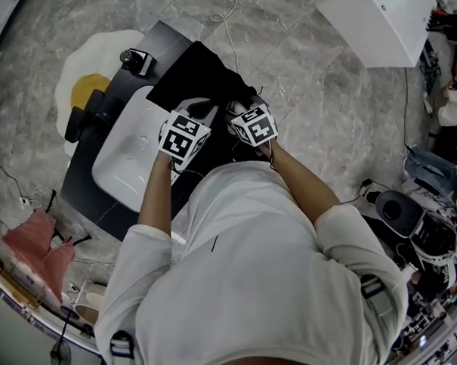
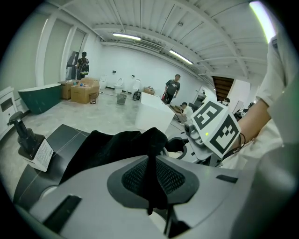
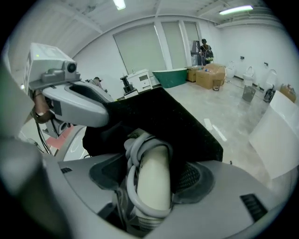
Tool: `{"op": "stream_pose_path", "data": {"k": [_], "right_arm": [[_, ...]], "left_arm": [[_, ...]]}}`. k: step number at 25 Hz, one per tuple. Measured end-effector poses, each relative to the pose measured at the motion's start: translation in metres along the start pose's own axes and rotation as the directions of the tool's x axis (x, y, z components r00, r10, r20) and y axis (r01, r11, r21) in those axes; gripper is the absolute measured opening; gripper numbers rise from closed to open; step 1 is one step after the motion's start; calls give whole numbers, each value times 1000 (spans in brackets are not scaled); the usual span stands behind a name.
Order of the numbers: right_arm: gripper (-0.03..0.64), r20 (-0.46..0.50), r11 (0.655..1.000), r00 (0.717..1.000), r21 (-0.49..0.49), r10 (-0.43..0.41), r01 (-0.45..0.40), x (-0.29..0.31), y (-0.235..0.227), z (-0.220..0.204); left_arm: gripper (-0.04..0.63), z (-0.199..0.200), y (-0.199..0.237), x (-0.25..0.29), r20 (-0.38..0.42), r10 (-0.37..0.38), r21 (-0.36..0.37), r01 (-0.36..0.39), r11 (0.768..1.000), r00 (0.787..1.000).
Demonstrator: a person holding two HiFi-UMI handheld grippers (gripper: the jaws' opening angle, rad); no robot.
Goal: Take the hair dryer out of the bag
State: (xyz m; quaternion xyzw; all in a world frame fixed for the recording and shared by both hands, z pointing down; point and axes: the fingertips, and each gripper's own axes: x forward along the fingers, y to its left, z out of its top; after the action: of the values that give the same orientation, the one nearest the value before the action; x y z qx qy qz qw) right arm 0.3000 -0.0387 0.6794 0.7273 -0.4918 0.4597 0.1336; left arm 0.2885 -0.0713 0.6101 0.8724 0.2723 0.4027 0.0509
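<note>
At the left of the head view, a smooth white basin (image 1: 122, 162) sits in the black worktop (image 1: 81, 180). The left tool (image 2: 150, 189), nearly closed, pinches a fold of the soft black bag (image 2: 105, 147) (matte cloth, slumped). Further right, the right tool (image 3: 140, 186) stands wide, pads against the hair dryer (image 3: 154, 170). Its rounded white handle, wound with grey cord, shows at the bag's mouth.

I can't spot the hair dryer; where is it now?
Right gripper view, centre: the hair dryer, white handle wrapped in cord, sits between the jaws of the right gripper, at the black bag.
</note>
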Motion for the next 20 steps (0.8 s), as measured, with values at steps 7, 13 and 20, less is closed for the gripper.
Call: {"op": "stream_pose_path", "data": {"k": [7,13,20], "right_arm": [[287,18,996,998,67,60,-61,-11,1,-8],[285,9,994,995,48,100,-100,-20,4,-18],[285,46,970,986,179,158,-163,-28,-5,-24]], "left_arm": [[55,2,-3,5,-11,27,-15,-28,1000,1000],[55,1,-2,4,-13,43,-50,-43,998,999],[57,3,-8,0,-13,45,-11,-46,999,999]]}}
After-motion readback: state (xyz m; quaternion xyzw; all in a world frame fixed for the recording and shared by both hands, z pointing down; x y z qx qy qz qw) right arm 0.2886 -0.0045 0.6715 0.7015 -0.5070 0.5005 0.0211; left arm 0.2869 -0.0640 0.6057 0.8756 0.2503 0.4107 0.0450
